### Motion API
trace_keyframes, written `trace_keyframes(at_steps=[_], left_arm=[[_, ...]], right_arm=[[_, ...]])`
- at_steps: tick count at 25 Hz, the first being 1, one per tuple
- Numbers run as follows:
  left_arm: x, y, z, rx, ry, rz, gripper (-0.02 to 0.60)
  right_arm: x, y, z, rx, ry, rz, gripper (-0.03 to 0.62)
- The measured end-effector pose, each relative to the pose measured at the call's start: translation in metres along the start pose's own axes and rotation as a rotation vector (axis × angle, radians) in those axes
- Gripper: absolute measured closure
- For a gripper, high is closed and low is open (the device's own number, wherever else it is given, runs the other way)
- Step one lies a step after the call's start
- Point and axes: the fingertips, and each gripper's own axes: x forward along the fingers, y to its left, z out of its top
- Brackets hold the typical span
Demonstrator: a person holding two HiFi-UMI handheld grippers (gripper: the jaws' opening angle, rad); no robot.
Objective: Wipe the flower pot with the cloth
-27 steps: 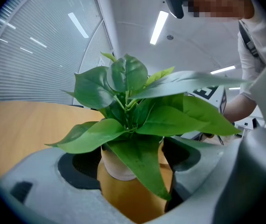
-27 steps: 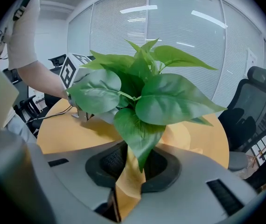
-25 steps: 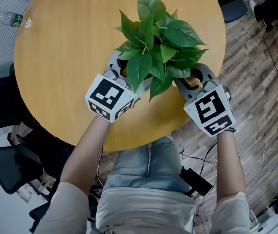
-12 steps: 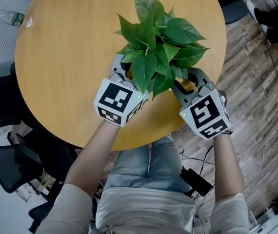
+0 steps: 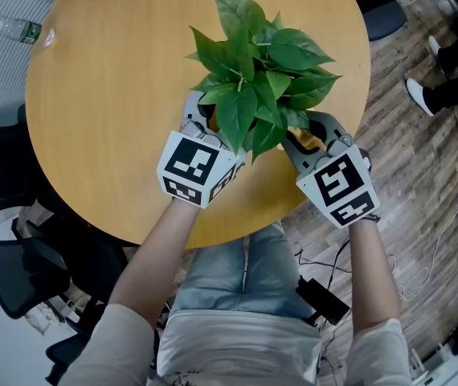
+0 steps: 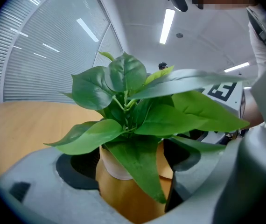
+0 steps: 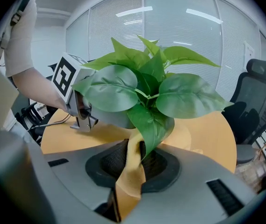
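Desk: round, pale wood (image 5: pixel 108 79); the person stands at its near edge.
Left gripper: (image 5: pixel 199 112) at the left side of the flower pot (image 6: pixel 123 190). Its jaws are clamped on the pot, one grey jaw on each side of the orange wall. Its marker cube faces back toward the person.
Flower pot: upright on the desk, close to the near edge, between the two grippers. It has an orange body and a paler rim. In the head view it is almost wholly hidden under leaves.
Plant: broad green leaves (image 5: pixel 257 71) rise from the pot and spread over the jaws of both grippers.
Cloth: yellow-orange (image 7: pixel 130 176), a folded strip running up from the right gripper's dark pads toward the pot's right side. It passes under a hanging leaf, and whether it touches the pot there cannot be told.
Right gripper: (image 5: pixel 313 131) just beside the pot's right side, near the desk's near edge, jaws clenched on the cloth.
Floor: wood planks (image 5: pixel 422 183) to the right of the desk, with thin cables lying across them.
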Motion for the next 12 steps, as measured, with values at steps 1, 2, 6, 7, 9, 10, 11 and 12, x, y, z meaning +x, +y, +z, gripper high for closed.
trace_keyframes(at_steps=[1,2,6,7,9,10,11,12], left_arm=[[0.0,0.0,0.0,0.001,-0.001,0.0,0.153],[0.0,-0.001,0.001,0.002,-0.001,0.0,0.153],[-0.002,0.0,-0.001,0.009,0.013,-0.002,0.153],[-0.004,-0.001,-0.002,0.009,0.018,-0.002,0.153],[-0.008,-0.002,-0.004,0.006,0.027,-0.002,0.153],[-0.011,-0.003,-0.005,0.004,0.03,0.0,0.153],[-0.013,-0.003,-0.005,0.003,0.034,0.004,0.153],[-0.017,-0.004,-0.006,0.002,0.038,0.008,0.153]], right_arm=[[-0.001,-0.001,-0.001,0.017,-0.005,-0.004,0.526],[-0.003,-0.002,-0.002,0.032,-0.01,-0.009,0.528],[-0.01,-0.007,-0.006,0.085,-0.029,-0.031,0.528],[-0.011,-0.007,-0.007,0.096,-0.032,-0.035,0.528],[-0.015,-0.006,-0.011,0.113,-0.031,-0.04,0.528],[-0.017,-0.006,-0.014,0.12,-0.03,-0.043,0.528],[-0.018,-0.006,-0.016,0.128,-0.029,-0.045,0.526],[-0.02,-0.005,-0.017,0.139,-0.03,-0.045,0.528]])
